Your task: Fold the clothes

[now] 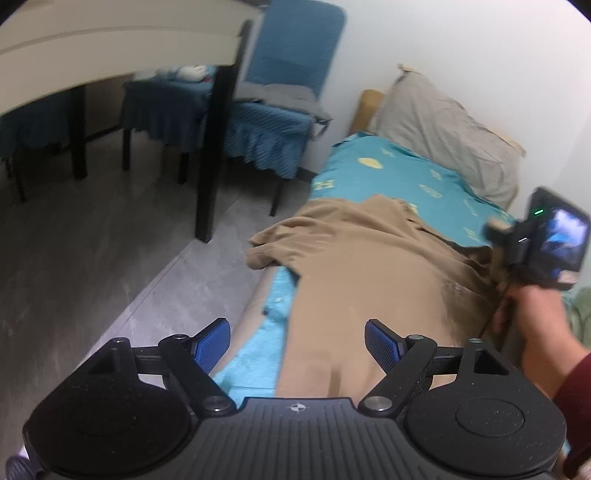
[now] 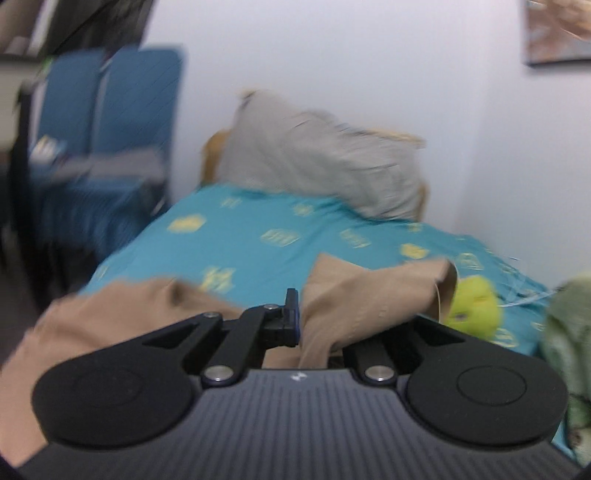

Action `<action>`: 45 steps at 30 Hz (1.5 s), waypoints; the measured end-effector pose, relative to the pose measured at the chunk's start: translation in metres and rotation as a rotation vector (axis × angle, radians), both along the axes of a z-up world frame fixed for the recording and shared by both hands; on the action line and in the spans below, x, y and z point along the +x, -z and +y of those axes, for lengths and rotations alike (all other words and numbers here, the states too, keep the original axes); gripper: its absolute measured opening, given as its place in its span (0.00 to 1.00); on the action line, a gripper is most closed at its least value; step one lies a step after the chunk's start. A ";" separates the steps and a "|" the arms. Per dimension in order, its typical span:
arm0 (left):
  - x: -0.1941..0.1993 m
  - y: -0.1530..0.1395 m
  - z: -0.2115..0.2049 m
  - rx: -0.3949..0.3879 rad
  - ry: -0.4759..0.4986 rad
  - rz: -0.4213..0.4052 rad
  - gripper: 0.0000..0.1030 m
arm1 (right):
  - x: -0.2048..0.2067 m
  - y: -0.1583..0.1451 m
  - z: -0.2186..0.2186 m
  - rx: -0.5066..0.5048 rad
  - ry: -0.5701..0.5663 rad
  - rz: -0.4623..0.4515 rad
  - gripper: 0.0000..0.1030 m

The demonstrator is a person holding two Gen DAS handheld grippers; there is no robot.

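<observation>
left wrist view is showing your left gripper [image 1: 297, 341] hanging with jaws wide apart over the tan garment [image 1: 369, 266], which is lying along the teal bedsheet [image 1: 402, 173]. your right gripper [image 2: 301, 321] is clamping a raised fold of that garment between its jaws.

White walls [image 2: 332, 74] behind a narrow bed [image 1: 424, 177] in a teal patterned sheet, grey pillow [image 1: 450, 125] propped at its head. Blue-covered chairs [image 1: 291, 55] beside a pale table [image 1: 110, 40] on dark legs. Grey tiled floor [image 1: 92, 258]. Framed picture [image 2: 557, 33] high on the wall.
</observation>
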State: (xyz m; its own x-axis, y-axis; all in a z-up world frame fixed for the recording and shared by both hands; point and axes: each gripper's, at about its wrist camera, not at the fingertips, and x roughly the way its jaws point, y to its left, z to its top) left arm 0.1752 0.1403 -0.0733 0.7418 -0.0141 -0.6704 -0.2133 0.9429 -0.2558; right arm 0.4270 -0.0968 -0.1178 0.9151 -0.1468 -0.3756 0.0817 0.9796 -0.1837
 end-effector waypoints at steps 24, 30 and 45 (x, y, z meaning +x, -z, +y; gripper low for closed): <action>-0.012 0.001 -0.035 0.055 0.144 -0.020 0.80 | -0.230 -0.109 -0.107 0.533 -0.136 0.073 1.00; -0.041 -0.011 -0.059 0.014 0.275 -0.029 0.80 | -0.324 -0.114 -0.174 0.632 -0.032 0.056 1.00; -0.067 0.015 -0.237 -0.218 0.617 0.177 0.59 | -0.349 -0.088 -0.250 0.664 0.183 -0.022 1.00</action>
State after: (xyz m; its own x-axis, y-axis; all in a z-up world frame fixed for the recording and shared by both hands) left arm 0.1086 -0.0965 -0.0879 0.4340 -0.5484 -0.7147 0.2918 0.8362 -0.4644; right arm 0.0776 -0.3471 -0.0293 0.9061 -0.0443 -0.4208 0.2529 0.8540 0.4546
